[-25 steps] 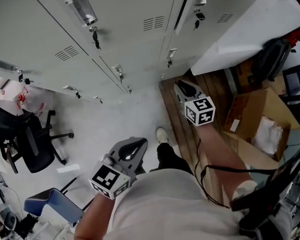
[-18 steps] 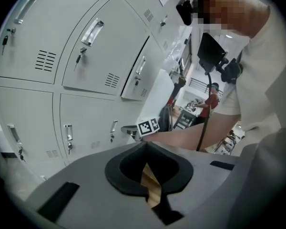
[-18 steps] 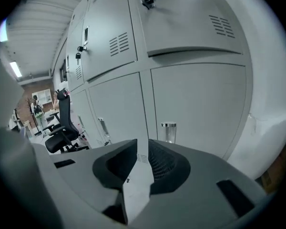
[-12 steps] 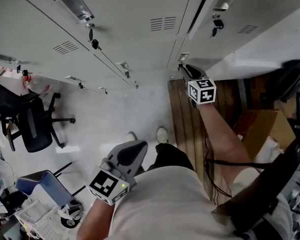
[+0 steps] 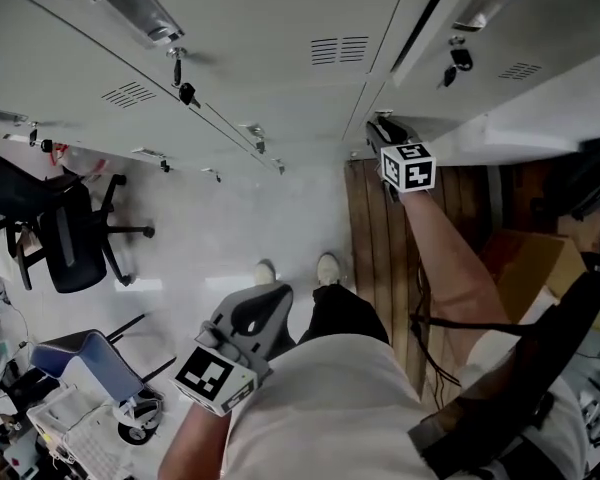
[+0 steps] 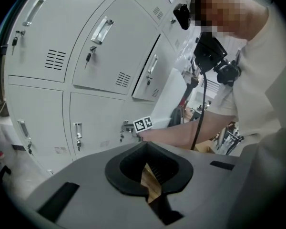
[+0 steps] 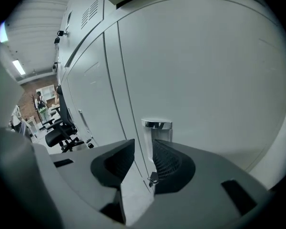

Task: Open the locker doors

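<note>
Facing a wall of grey lockers [image 5: 280,28], with most doors closed and one door [image 5: 520,133] at the upper right apparently swung out already. Working, by the look of it, on the approach to the next closed door in the lower row, beside the wooden boards [image 5: 380,238] on the floor. Stretching the right arm out and bringing the right gripper [image 5: 378,128] up close to that door's face. Keeping the left gripper [image 5: 263,308] low and back by the body, well apart from any locker, with its jaws drawn nearly together and nothing caught between them, only floor showing through the slit. Holding the right jaws about halfway apart, having just been spreading them, with the chrome handle [image 7: 156,126] lined up just ahead between the tips and neither pad pressing on it. Leaving a small key [image 7: 153,179] hanging in the lock just below the handle, untouched. Needing next, probably, to ease forward until the pads flank the handle's lip, then closing firmly and pulling back along the door's swing. Risking a slip off the smooth metal if closing too early or too shallow.
</note>
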Motion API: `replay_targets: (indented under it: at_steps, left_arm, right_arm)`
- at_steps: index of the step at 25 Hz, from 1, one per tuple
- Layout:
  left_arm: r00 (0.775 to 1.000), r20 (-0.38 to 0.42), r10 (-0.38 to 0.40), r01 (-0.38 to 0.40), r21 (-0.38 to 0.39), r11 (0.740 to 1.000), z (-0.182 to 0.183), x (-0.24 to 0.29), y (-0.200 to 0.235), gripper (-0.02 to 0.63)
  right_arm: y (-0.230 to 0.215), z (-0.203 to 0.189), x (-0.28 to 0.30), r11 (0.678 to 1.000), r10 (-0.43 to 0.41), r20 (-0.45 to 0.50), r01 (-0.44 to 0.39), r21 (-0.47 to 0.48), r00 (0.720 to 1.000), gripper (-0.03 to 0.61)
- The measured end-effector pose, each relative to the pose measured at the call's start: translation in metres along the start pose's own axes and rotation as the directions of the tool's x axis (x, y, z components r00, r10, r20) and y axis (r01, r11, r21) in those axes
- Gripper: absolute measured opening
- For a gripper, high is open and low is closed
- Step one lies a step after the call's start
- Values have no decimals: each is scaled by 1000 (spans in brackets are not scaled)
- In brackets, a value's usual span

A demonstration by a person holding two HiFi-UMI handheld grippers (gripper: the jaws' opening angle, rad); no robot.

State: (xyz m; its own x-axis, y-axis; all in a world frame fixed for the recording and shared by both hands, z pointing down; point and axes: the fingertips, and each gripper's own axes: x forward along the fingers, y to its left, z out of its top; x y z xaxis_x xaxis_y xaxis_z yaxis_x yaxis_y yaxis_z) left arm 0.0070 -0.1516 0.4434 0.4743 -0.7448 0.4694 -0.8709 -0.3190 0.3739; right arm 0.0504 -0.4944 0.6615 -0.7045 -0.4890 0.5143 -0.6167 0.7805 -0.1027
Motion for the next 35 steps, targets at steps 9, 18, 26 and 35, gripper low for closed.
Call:
replay_targets:
  at_steps: [9,18,26,35]
  left_arm:
    - [1000,-1,16,-16,-16,1000,-2,0,7,11]
    - [1000,-4,-25,25,46,999,4,5,-1,11]
    - [998,-30,-63,65,60,996,5,10,-12,11]
    - [986,-63,-156,163,115,980,12,32,-34,11]
  right_arm:
    - [0,0,16,1000,2,4,-2,4,1000,104]
    - [6,-10,-2,998,-32,2,32,61,999,104]
    - [15,-33,-36,994,-58,3,57,98,998,103]
    - [18,-59,-76,994,-39,-14,40,97,999,103]
